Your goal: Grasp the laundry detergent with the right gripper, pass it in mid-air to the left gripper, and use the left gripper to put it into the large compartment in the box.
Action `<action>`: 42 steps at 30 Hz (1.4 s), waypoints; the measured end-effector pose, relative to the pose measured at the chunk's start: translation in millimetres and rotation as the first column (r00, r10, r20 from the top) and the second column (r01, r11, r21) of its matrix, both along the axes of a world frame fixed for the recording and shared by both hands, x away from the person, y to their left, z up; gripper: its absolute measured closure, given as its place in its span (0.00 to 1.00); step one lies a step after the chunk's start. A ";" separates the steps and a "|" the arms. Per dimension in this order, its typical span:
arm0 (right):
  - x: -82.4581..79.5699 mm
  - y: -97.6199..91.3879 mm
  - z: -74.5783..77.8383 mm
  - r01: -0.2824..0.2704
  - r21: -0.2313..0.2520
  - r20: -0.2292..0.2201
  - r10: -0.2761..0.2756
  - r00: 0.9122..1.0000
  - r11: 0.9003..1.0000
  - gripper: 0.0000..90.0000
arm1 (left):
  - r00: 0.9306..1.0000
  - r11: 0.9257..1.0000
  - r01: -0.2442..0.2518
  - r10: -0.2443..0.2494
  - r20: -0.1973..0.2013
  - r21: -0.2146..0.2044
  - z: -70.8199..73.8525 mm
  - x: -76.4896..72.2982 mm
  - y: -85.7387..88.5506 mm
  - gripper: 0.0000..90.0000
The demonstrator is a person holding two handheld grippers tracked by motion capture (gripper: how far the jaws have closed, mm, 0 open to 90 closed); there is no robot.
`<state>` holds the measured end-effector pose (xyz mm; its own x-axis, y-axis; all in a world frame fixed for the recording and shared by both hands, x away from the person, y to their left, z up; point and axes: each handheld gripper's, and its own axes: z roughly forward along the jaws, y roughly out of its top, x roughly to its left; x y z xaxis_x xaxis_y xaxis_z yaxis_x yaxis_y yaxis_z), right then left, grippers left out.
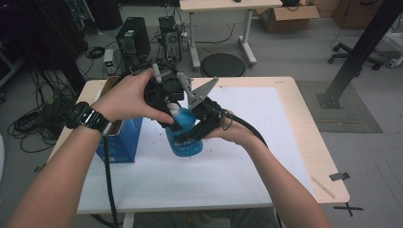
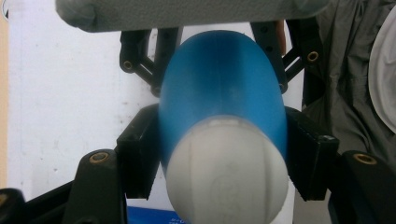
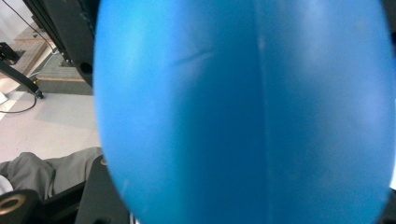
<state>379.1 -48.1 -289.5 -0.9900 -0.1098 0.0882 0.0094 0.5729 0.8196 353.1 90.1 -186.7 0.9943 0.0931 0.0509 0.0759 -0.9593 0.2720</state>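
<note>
Blue bottle gripped by both grippers above the table.

Smooth, rounded blue plastic bottle (image 1: 184, 135) with a white domed cap (image 2: 227, 170) stood upright on the white table sheet (image 1: 266, 123). Left gripper (image 1: 172, 110) was clenched on its neck just below the cap, matte black pads pressing both sides; right gripper (image 1: 197, 130) was clamped on the glossy body. Blue cardboard box (image 1: 121, 138) stood just beside it.
</note>
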 end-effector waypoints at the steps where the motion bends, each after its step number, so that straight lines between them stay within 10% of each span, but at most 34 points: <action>1: 0.1 0.2 -0.4 -0.001 -0.002 -0.003 0.001 1.000 1.000 0.47 | 1.000 1.000 -0.006 0.006 0.001 0.002 -0.1 -0.1 -0.5 0.42; 15: 2.0 -1.5 -0.6 -0.003 0.015 -0.017 0.003 1.000 1.000 0.45 | 0.999 0.999 -0.045 0.045 -0.009 0.021 4.2 1.2 -4.9 0.42; 18: 2.3 -4.2 -1.7 0.036 -0.002 0.010 -0.036 0.999 0.999 0.27 | 0.998 0.997 -0.064 0.065 -0.011 0.034 6.3 2.5 -4.7 0.42; 25: 9.2 -18.0 -5.2 0.094 -0.054 0.000 -0.094 0.996 0.994 0.12 | 0.989 0.987 -0.148 0.149 -0.007 0.062 14.3 7.0 3.5 0.42; 30: 14.0 -37.5 -9.3 0.145 -0.168 0.065 -0.136 0.989 0.975 0.09 | 0.969 0.966 -0.248 0.248 0.003 0.071 29.0 9.5 11.6 0.42; 34: 16.3 -57.8 -11.2 0.185 -0.243 0.092 -0.167 0.982 0.952 0.09 | 0.939 0.937 -0.343 0.343 0.021 0.066 41.0 12.7 20.3 0.42; 37: 16.9 -75.5 -13.0 0.209 -0.299 0.117 -0.181 0.976 0.931 0.09 | 0.900 0.898 -0.437 0.436 0.026 0.054 49.4 16.2 28.9 0.42; 40: 16.6 -99.5 -15.5 0.240 -0.385 0.156 -0.193 0.969 0.891 0.09 | 0.851 0.850 -0.525 0.524 0.028 0.041 56.5 19.8 37.8 0.42; 41: 16.6 -99.5 -15.5 0.240 -0.385 0.156 -0.193 0.969 0.891 0.09 | 0.837 0.836 -0.548 0.547 0.026 0.039 58.1 20.9 40.4 0.42; 42: 16.3 -104.1 -16.1 0.242 -0.402 0.159 -0.193 0.968 0.883 0.09 | 0.808 0.808 -0.589 0.589 0.020 0.033 60.7 22.6 44.7 0.42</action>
